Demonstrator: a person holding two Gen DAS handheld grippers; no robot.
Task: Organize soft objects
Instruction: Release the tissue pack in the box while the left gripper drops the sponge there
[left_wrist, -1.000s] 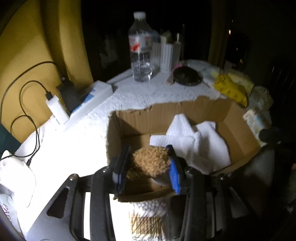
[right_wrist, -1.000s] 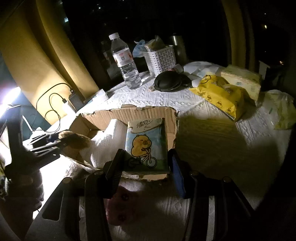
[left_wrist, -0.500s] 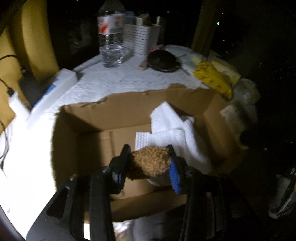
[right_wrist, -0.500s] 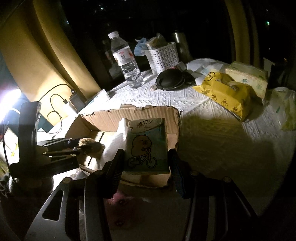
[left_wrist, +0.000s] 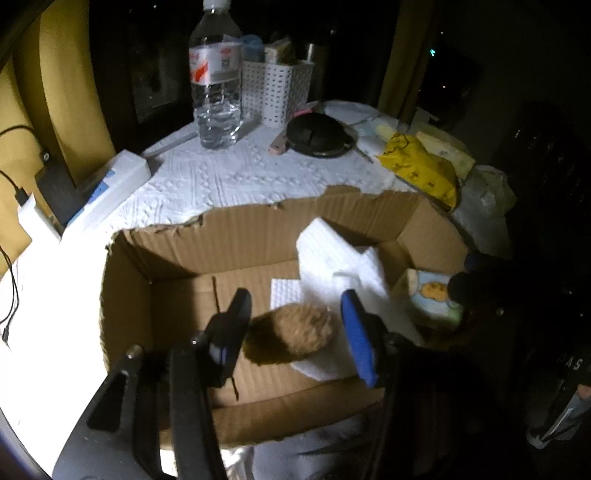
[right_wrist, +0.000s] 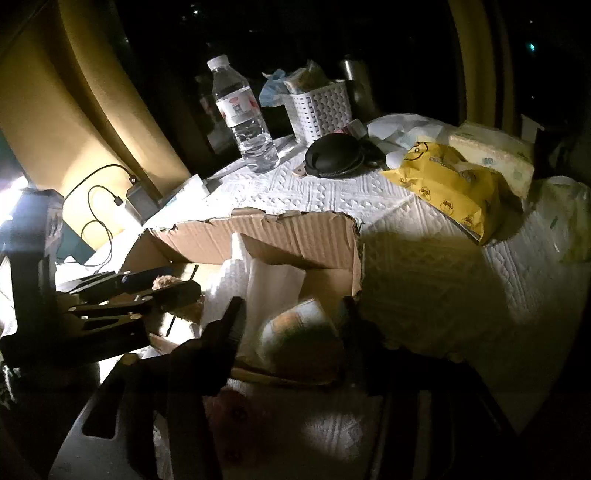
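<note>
Fuzzy brown plush (left_wrist: 291, 334) btwn left tool (left_wrist: 293, 325) fingers, in cardboard box (left_wrist: 258, 236).

No legible text on any object.

A brown cardboard box (left_wrist: 258, 236) holds a tan fuzzy plush (left_wrist: 295, 332), white embossed paper towels (left_wrist: 332, 258) and a pale tissue pack (left_wrist: 432, 299) printed with a yellow duck. The yellow bag (right_wrist: 447, 184) carries small duck prints; the basket (right_wrist: 321, 107) is white lattice.
</note>
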